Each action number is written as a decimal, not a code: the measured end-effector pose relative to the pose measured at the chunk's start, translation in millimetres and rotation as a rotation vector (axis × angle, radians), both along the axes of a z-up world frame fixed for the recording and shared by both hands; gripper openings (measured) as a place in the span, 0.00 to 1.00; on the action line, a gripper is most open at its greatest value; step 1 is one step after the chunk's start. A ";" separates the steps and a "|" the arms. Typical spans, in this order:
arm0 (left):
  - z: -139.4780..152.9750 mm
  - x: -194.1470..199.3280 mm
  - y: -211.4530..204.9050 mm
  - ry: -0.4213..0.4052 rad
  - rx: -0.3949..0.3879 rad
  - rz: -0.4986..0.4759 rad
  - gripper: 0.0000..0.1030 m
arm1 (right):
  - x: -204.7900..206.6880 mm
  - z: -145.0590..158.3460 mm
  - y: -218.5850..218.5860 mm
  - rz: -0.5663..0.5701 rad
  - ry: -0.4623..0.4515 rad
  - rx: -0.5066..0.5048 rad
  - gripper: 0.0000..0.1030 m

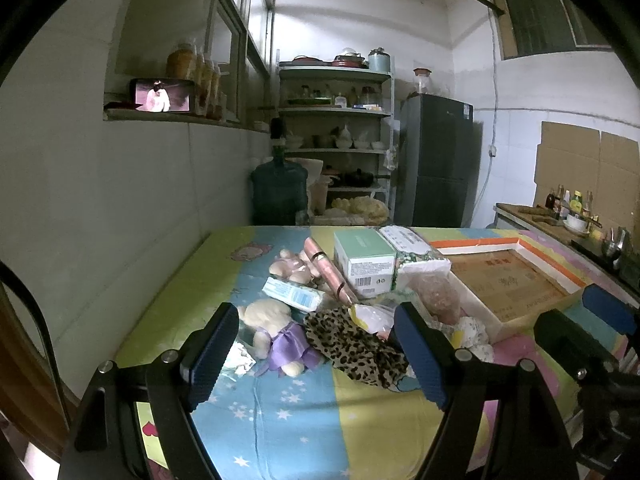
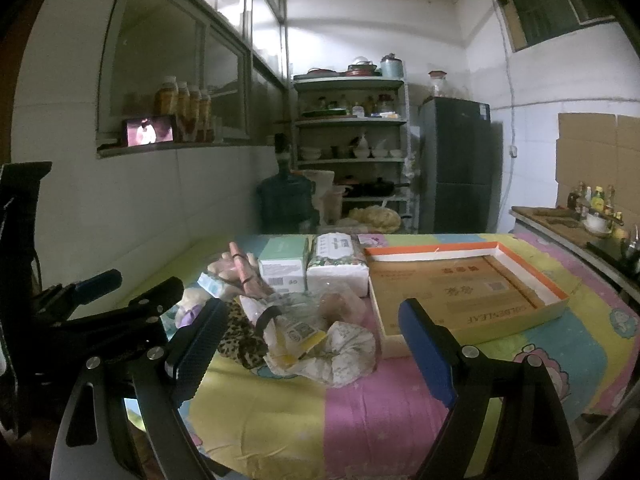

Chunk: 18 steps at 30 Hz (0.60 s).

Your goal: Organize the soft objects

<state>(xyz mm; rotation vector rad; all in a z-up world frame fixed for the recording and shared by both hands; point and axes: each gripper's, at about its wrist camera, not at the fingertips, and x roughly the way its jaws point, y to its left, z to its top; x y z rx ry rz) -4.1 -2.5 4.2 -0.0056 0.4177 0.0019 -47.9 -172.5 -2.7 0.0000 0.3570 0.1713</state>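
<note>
Left gripper (image 1: 320,356): jaws spread wide, nothing between them, held above the near edge of the table (image 1: 296,420). Right gripper (image 2: 316,354): likewise spread and empty, beside the left one, facing the same pile.

Soft things lie in a loose heap mid-table, left of the tray (image 2: 472,292).
- Plush bear (image 1: 276,330): cream, purple ribbon dress, lying on its back, long axis running from head at far left to feet at near right.
- Leopard cloth (image 1: 356,344): crumpled, spotted brown and black, stretched from far left toward near right, touching the bear's dress.
- Pink plush (image 1: 290,266): pale, at the far side of the heap, against the pink tube (image 1: 328,272).
- White floral cloth (image 2: 344,354): bunched, at the near right of the heap, just beside the tray's near corner.
- Clear bag (image 2: 344,300) with a pinkish soft lump inside, between the floral cloth and the tissue pack (image 2: 338,264).

Tube: long axis from far left to near right, leaning on the green box (image 1: 366,262). Tray is shallow, orange-rimmed, cardboard floor, open side up.
</note>
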 end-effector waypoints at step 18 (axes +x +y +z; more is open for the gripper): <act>-5.7 5.8 4.8 -0.003 -0.032 -0.004 0.78 | 8.6 -1.2 8.4 0.054 0.029 0.002 0.86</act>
